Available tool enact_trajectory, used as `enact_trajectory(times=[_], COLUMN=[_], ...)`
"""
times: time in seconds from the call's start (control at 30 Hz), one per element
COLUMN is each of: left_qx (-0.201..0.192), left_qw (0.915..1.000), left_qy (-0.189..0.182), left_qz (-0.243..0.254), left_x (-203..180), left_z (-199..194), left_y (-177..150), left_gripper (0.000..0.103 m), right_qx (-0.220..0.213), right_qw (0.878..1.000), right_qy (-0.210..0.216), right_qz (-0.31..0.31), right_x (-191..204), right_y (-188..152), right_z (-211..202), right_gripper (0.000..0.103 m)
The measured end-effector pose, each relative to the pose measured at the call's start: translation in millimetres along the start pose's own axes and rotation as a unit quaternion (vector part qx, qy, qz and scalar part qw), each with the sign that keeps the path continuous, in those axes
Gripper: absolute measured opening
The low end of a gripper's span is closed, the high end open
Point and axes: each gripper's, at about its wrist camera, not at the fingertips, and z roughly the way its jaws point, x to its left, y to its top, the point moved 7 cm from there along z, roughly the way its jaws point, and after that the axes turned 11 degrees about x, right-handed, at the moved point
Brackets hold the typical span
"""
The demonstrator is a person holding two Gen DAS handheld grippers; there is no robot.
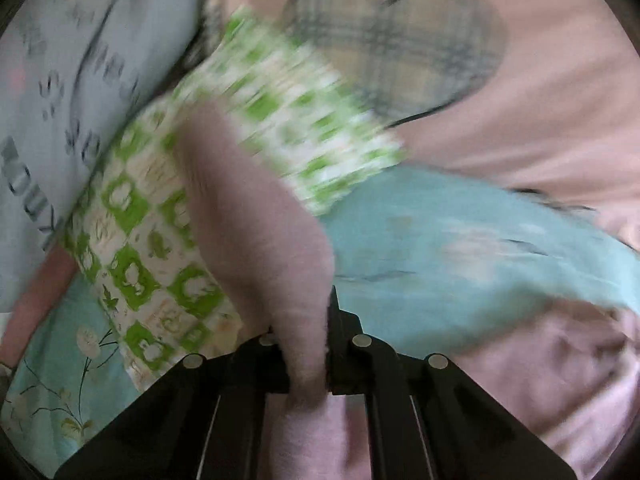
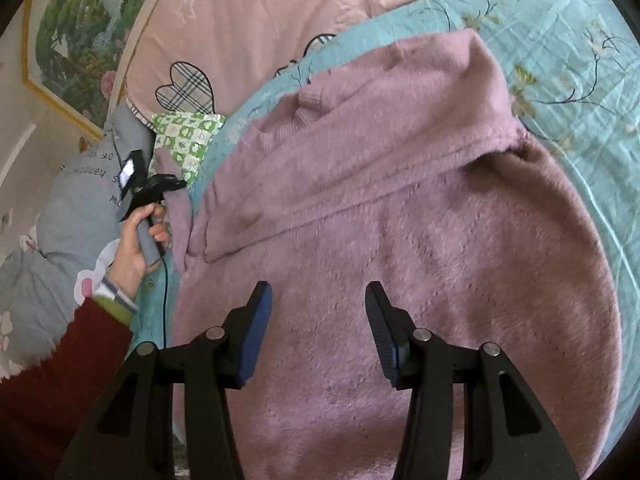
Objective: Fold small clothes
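Note:
A fuzzy mauve sweater lies spread on a light blue floral sheet; its right sleeve is folded across the chest. My right gripper is open and empty, hovering over the sweater's body. My left gripper is shut on the sweater's left sleeve, which runs up from the jaws, motion-blurred. In the right wrist view the left gripper sits at the sweater's left edge, held by a hand.
A green-and-white checked pillow lies by the sleeve, also in the right wrist view. A pink quilt with plaid hearts lies behind. A grey printed pillow is at the left. A framed picture hangs on the wall.

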Motion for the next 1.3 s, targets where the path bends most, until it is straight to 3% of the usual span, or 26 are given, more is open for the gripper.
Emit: enact_trajectory(times=[0.23, 0.33, 0.5, 0.63, 0.67, 0.73, 0.83, 1.0, 1.17, 1.3], left_qx=[-0.051, -0.062, -0.041, 0.013, 0.023, 0.038, 0.023, 0.021, 0.032, 0.05], left_qw=[0.9884, 0.9802, 0.9642, 0.9553, 0.9534, 0.9504, 0.9479, 0.9555, 0.9745, 0.9837], left_qy=[-0.096, -0.104, -0.118, -0.119, -0.122, -0.121, -0.116, -0.116, -0.081, -0.046], left_qz=[0.107, 0.156, 0.234, 0.27, 0.275, 0.284, 0.296, 0.27, 0.207, 0.166], left_x=[-124, -174, -250, -281, -283, -283, -267, -218, -141, -92], left_z=[-83, -94, -81, -48, -46, -44, -58, -76, -73, -56], left_y=[-44, -65, -115, -149, -156, -171, -190, -205, -203, -201], left_gripper=[0.004, 0.004, 0.006, 0.015, 0.019, 0.049, 0.068, 0.071, 0.073, 0.073], right_qx=[-0.03, -0.041, -0.064, -0.069, -0.069, -0.066, -0.064, -0.055, -0.034, -0.012], right_qw=[0.999, 0.998, 0.995, 0.993, 0.993, 0.993, 0.994, 0.997, 0.997, 0.988], right_qy=[0.013, 0.011, 0.002, -0.008, -0.009, -0.013, -0.021, -0.031, -0.04, -0.066], right_qz=[0.024, 0.039, 0.075, 0.094, 0.097, 0.1, 0.092, 0.038, -0.063, -0.141], right_x=[-8, -19, -47, -63, -65, -68, -65, -33, 32, 81], right_y=[0, -4, -6, -7, -7, -3, 8, 36, 73, 109], right_z=[-21, -35, -57, -65, -66, -66, -63, -43, -5, 38], right_gripper=[0.05, 0.05, 0.05, 0.05, 0.05, 0.05, 0.05, 0.053, 0.058, 0.06])
